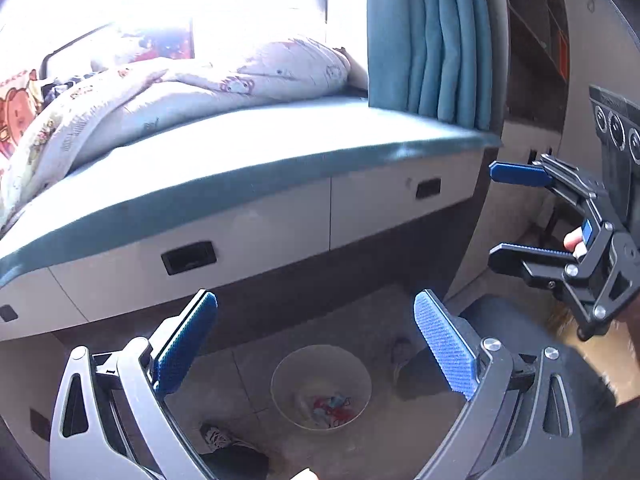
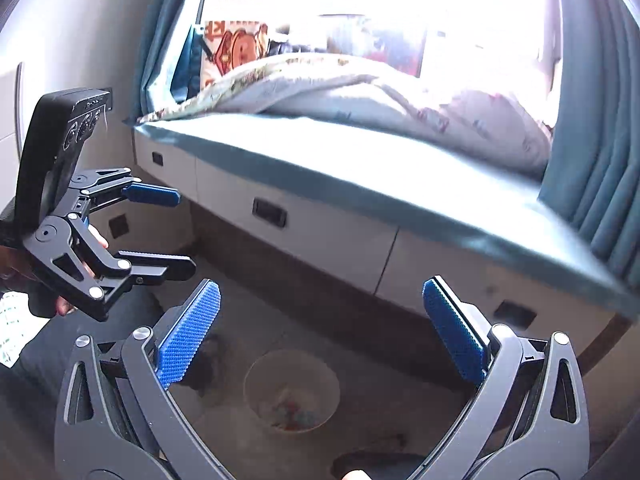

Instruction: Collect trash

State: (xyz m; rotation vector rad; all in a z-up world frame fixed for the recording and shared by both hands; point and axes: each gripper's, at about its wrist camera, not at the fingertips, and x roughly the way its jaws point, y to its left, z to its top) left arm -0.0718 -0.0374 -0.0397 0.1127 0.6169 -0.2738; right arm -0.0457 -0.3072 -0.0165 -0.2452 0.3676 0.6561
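Sunlit window seat (image 1: 280, 152), teal curtains (image 1: 432, 40)

Below: clear bin (image 1: 321, 387) stands open-topped on bare floor (image 1: 256, 364), nothing over its mouth.
12 o'clock: bed (image 1: 248, 168) edge overhangs.
3 o'clock: right claw (image 1: 494, 216) flanks the left claw (image 1: 316, 344), gap between.

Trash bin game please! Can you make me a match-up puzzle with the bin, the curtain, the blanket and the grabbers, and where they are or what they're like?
Things:
1. trash bin
2. curtain
3. blanket
4. left gripper and right gripper

Descriptions:
A. teal, hanging by the window
B. open, holding nothing
C. on the floor, colourful scraps inside
D. bunched up on the teal window seat

Pairs: 1-C, 2-A, 3-D, 4-B
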